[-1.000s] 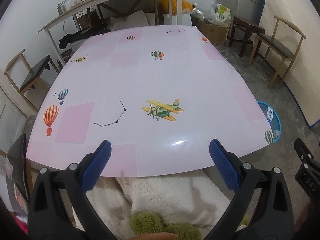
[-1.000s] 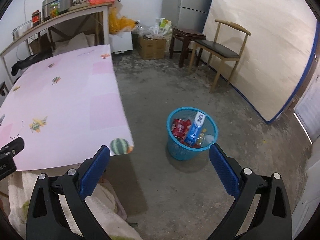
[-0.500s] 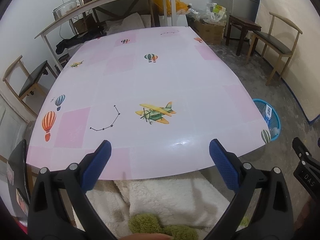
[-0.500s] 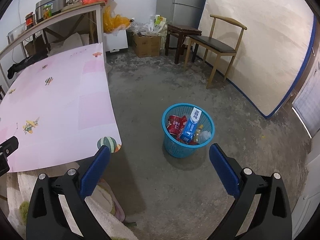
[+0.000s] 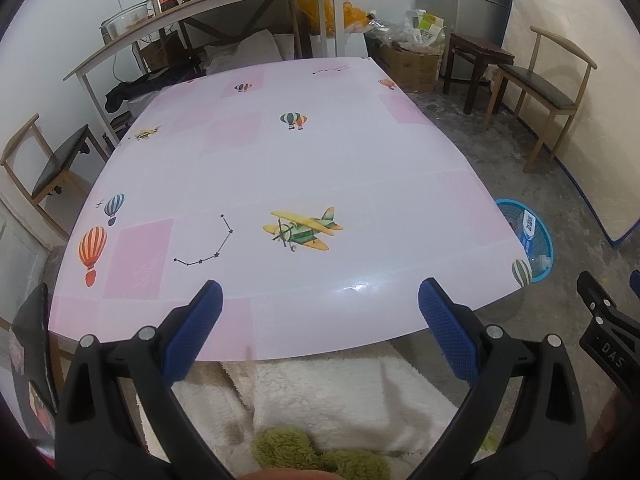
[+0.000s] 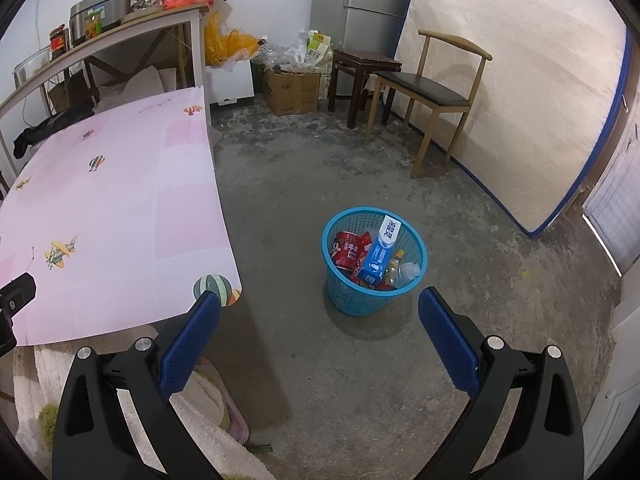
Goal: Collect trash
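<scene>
Left gripper [image 5: 316, 304] spread wide and gripping nothing, held over near edge of table [image 5: 320, 160] with pink patterned cover. Right gripper [image 6: 320, 312] likewise spread and bare, held above concrete floor [image 6: 304, 184], basket [image 6: 374, 268] just ahead between the fingers, standing beside table's corner. Trash inside basket: blue carton [image 6: 380, 254], red packet [image 6: 348, 250], small clear bottle [image 6: 402, 270]; wooden chair [image 6: 436, 92] well beyond.

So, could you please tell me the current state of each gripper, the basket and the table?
Left gripper: open, holding nothing.
Right gripper: open, holding nothing.
Blue plastic mesh basket: upright on the floor, holding trash.
Pink patterned table: no trash on it.
</scene>
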`<action>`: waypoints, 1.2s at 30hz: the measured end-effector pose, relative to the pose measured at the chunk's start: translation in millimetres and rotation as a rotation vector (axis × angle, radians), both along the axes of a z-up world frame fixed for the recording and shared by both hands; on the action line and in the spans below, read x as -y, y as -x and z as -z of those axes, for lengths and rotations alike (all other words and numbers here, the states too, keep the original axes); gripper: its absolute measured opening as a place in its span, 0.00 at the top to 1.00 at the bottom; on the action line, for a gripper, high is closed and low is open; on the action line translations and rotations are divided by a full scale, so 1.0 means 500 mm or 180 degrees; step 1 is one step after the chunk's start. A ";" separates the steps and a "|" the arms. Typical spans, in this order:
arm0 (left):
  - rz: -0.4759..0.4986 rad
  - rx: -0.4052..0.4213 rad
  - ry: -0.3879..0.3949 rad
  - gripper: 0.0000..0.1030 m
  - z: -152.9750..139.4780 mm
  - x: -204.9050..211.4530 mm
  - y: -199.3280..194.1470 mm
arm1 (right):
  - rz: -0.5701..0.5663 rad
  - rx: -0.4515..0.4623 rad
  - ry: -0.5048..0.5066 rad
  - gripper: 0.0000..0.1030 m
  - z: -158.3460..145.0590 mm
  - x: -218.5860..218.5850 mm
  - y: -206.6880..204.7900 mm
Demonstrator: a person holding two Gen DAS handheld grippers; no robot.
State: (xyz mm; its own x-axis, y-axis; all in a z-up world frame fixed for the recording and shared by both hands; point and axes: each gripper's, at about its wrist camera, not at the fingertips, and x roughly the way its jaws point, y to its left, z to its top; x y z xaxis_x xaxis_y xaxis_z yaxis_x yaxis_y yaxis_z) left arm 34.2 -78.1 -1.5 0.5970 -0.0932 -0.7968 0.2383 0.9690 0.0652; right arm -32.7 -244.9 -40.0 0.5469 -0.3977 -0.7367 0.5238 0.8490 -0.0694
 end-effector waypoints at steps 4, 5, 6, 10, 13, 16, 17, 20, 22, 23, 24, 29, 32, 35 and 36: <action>0.0027 0.0022 0.0017 0.08 -0.003 0.000 0.003 | -0.0004 -0.0012 0.0006 0.06 -0.001 0.000 -0.001; 0.0029 0.0026 0.0021 0.08 -0.003 0.000 0.004 | -0.0005 -0.0011 0.0005 0.06 -0.001 -0.001 0.000; 0.0032 0.0030 0.0027 0.08 -0.004 -0.001 0.004 | -0.0001 -0.0008 0.0009 0.06 -0.002 -0.002 0.000; 0.0051 0.0031 0.0053 0.08 -0.006 -0.003 0.006 | 0.0017 0.0005 0.0022 0.06 -0.004 -0.003 0.000; 0.0082 0.0029 0.0073 0.08 -0.007 -0.002 0.007 | 0.0012 0.0006 0.0039 0.06 -0.005 -0.005 0.002; 0.0115 0.0022 0.0086 0.08 -0.007 0.000 0.009 | 0.0011 0.0008 0.0051 0.06 -0.007 -0.007 0.002; 0.0121 0.0017 0.0092 0.08 -0.007 -0.001 0.009 | 0.0008 0.0005 0.0055 0.06 -0.008 -0.007 0.002; 0.0136 -0.0012 0.0104 0.08 -0.004 -0.001 0.007 | 0.0014 0.0008 0.0056 0.06 -0.008 -0.008 0.002; 0.0138 -0.0022 0.0100 0.08 -0.002 0.000 0.006 | 0.0010 0.0005 0.0049 0.06 -0.008 -0.008 0.001; 0.0143 -0.0024 0.0096 0.08 -0.001 0.000 0.005 | 0.0006 0.0001 0.0045 0.06 -0.007 -0.008 0.001; 0.0150 -0.0031 0.0094 0.08 0.000 0.001 0.005 | 0.0003 -0.0007 0.0043 0.06 -0.006 -0.008 0.001; 0.0167 -0.0053 0.0086 0.08 0.002 0.003 0.005 | 0.0007 -0.0029 0.0016 0.06 -0.005 -0.006 0.001; 0.0172 -0.0064 0.0089 0.08 0.003 0.004 0.005 | 0.0005 -0.0029 0.0030 0.06 -0.004 -0.006 0.002; 0.0183 -0.0088 0.0098 0.08 0.006 0.006 0.005 | -0.0001 -0.0028 0.0024 0.06 -0.004 -0.006 0.002; 0.0183 -0.0087 0.0098 0.08 0.007 0.006 0.005 | -0.0004 -0.0028 0.0022 0.06 -0.004 -0.006 0.002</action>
State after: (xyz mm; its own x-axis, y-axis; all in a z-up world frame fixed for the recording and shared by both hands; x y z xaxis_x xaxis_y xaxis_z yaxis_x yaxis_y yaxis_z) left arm 31.5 -81.0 -4.8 0.5680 -0.1514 -0.8090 0.2950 0.9551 0.0283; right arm -33.8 -242.1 -38.2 0.5411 -0.4021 -0.7386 0.5220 0.8492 -0.0799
